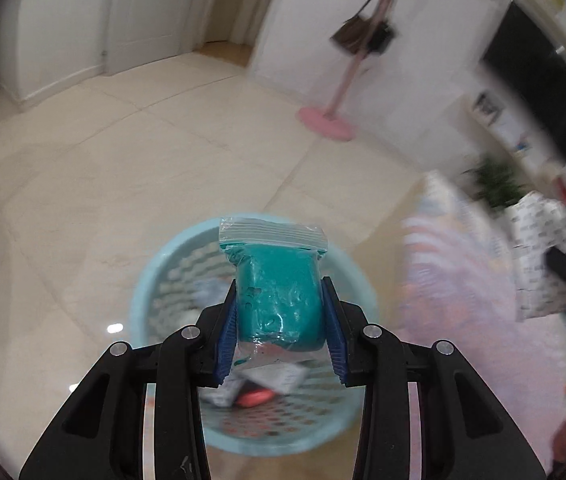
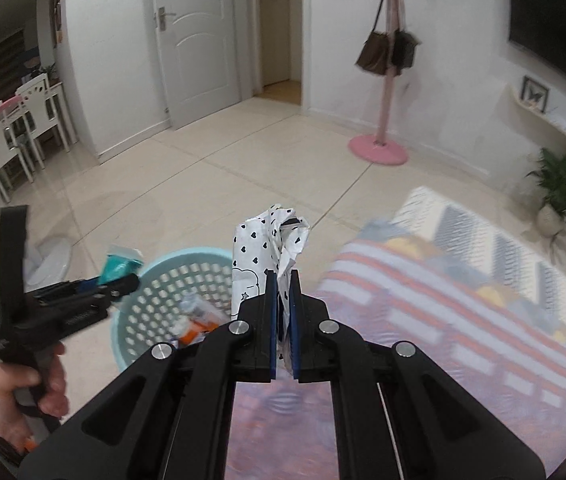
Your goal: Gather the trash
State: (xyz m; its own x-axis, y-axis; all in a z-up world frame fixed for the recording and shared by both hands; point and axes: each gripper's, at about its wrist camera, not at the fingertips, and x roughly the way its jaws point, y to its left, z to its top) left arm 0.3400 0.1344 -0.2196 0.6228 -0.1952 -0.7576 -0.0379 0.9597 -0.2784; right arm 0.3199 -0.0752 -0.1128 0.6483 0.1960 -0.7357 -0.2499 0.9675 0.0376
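My left gripper (image 1: 281,308) is shut on a clear zip bag of teal clay (image 1: 279,292) and holds it above the light blue perforated basket (image 1: 155,280). The basket holds several pieces of trash. My right gripper (image 2: 283,280) is shut on a crumpled white paper with black hearts (image 2: 261,240), held just right of the basket (image 2: 151,300). In the right wrist view the left gripper (image 2: 127,280) and its teal bag (image 2: 117,268) hang over the basket's left rim. The white paper also shows in the left wrist view (image 1: 539,240) at the right.
The basket stands on a beige tiled floor beside a striped pink and blue mat (image 2: 463,300). A pink coat stand (image 2: 379,152) with bags stands by the far wall. A potted plant (image 2: 559,196) is at the right. White chairs (image 2: 23,128) stand at the left.
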